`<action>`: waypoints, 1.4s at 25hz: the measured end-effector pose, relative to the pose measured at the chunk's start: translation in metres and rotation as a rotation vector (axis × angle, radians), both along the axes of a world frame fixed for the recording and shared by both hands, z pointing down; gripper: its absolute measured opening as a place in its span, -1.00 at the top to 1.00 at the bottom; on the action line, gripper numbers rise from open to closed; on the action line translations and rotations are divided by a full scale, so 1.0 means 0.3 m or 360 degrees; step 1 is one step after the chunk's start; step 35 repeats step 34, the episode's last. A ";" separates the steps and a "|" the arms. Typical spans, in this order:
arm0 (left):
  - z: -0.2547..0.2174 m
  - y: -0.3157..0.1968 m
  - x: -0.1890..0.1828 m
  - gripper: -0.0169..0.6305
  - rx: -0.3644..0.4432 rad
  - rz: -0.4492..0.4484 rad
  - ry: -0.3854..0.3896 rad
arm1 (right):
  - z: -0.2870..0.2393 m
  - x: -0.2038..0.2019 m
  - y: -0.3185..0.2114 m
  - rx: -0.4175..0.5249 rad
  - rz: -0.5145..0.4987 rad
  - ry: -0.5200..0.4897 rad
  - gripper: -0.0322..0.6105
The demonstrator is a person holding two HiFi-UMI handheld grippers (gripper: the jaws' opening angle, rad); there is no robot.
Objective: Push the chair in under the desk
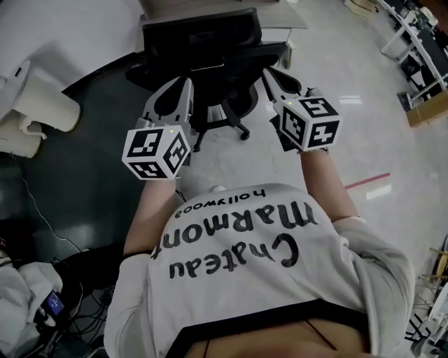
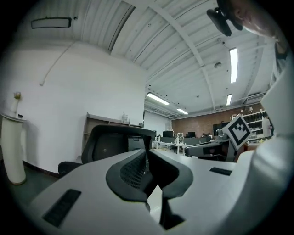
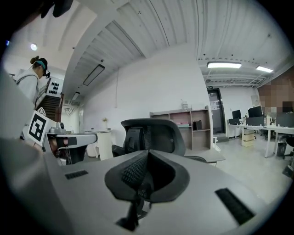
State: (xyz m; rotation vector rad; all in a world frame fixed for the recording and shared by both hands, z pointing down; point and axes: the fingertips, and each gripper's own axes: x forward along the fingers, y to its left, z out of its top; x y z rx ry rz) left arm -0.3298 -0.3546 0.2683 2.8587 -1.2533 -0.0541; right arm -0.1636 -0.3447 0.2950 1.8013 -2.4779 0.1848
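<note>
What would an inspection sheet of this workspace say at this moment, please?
Surface: pale glossy floor, with a dark section at the left and a red tape line.
Job's things: black office chair with its backrest toward the person; the desk lies just beyond it.
Clutter: white cylinders at the left; a cardboard box at the right.
Grippers: left tool shut, empty; right tool shut, empty. Both point at the chair and appear short of it.
Cables: a tangle on the floor at lower left.
Surroundings: shelf unit against the white wall; more desks with monitors farther off.
</note>
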 end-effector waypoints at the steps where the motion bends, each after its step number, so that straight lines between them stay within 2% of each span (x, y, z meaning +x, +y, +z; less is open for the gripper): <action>1: 0.013 0.021 0.005 0.85 -0.0010 -0.0007 0.0011 | 0.009 0.004 0.013 0.0000 -0.0002 -0.0005 0.88; 13: 0.090 0.196 -0.054 0.85 -0.0128 -0.0095 -0.0009 | 0.085 -0.027 0.148 -0.0116 -0.0022 -0.0018 0.88; 24: 0.118 0.352 -0.052 0.85 -0.0132 -0.0179 -0.0004 | 0.140 -0.004 0.291 -0.0144 -0.0078 -0.0018 0.88; 35: 0.144 0.424 -0.014 0.85 -0.0156 -0.0200 0.0015 | 0.180 0.020 0.363 -0.0166 -0.0126 -0.0016 0.88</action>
